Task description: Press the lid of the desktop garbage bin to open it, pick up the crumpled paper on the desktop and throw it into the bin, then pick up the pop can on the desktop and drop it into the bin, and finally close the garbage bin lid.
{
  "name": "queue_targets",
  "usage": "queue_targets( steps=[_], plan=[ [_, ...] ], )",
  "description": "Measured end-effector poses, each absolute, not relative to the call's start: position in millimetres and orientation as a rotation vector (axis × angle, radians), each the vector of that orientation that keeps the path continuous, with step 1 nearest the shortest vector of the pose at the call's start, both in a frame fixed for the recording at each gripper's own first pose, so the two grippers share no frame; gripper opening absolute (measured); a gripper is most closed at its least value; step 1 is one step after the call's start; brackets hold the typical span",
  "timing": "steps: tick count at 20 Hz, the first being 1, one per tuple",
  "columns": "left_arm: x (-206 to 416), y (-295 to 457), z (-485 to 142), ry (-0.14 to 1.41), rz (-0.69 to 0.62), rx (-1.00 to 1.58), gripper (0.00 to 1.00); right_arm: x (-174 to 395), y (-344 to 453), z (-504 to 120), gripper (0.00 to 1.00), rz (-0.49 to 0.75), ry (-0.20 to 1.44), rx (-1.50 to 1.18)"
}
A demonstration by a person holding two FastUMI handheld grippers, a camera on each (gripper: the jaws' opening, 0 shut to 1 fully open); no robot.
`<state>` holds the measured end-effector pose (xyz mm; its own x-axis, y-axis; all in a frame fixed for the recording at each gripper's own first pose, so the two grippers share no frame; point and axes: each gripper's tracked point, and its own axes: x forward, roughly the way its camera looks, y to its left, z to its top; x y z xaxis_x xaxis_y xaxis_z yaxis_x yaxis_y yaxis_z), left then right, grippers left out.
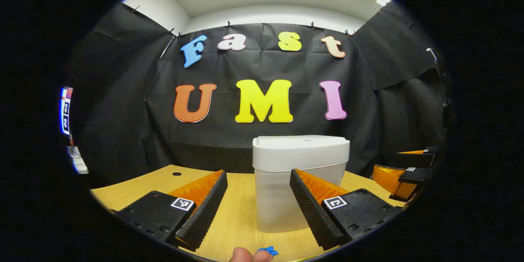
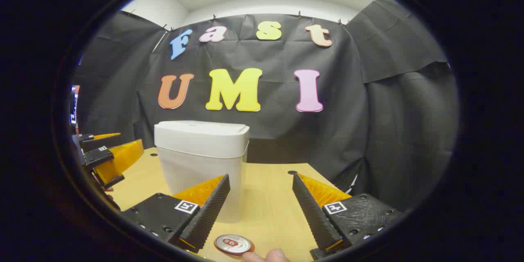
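Left gripper view low over counter (image 1: 241, 213), facing bin (image 1: 301, 172) head-on, close, right gripper view low, further right, bin (image 2: 202, 159) left of centre, both sharing bin, counter (image 2: 270, 196), back wall.

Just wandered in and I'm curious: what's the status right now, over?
Left gripper open, right gripper open, both empty. White plastic desktop garbage bin lid shut. Silver-topped pop can upright on the wooden desktop by the right fingers. Nothing in the way.

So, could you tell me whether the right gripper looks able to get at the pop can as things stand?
Probably yes: the right gripper is open, and the pop can stands upright on the table just below its fingers, nothing between.
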<state>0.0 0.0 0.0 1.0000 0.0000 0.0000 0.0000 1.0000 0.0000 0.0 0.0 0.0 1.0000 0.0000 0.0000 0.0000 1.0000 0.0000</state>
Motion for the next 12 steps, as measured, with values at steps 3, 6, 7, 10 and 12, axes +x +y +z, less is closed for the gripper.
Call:
queue_targets(
  steps=[3,6,7,10,12],
  plan=[
    [-1.0,-4.7,1.0,0.0,-0.013,0.015,0.98,-0.1,-0.2,0.2,0.95,0.003,0.001,-0.004],
    [-3.8,-9.1,2.1,-0.001,-0.026,0.011,0.99,-1.5,1.3,3.2,0.95,0.014,-0.003,-0.004],
    [-4.7,-10.3,2.8,-0.001,-0.031,0.012,0.98,-2.8,1.2,5.2,0.95,0.016,-0.003,-0.004],
    [-5.1,-10.2,6.2,-0.008,-0.028,0.028,0.98,-5.9,2.5,6.6,0.95,0.028,-0.003,0.003],
    [-6.1,-12.1,6.2,-0.008,-0.032,0.03,0.98,-6.6,3.4,7.6,0.95,0.036,-0.001,0.014]
  ],
)
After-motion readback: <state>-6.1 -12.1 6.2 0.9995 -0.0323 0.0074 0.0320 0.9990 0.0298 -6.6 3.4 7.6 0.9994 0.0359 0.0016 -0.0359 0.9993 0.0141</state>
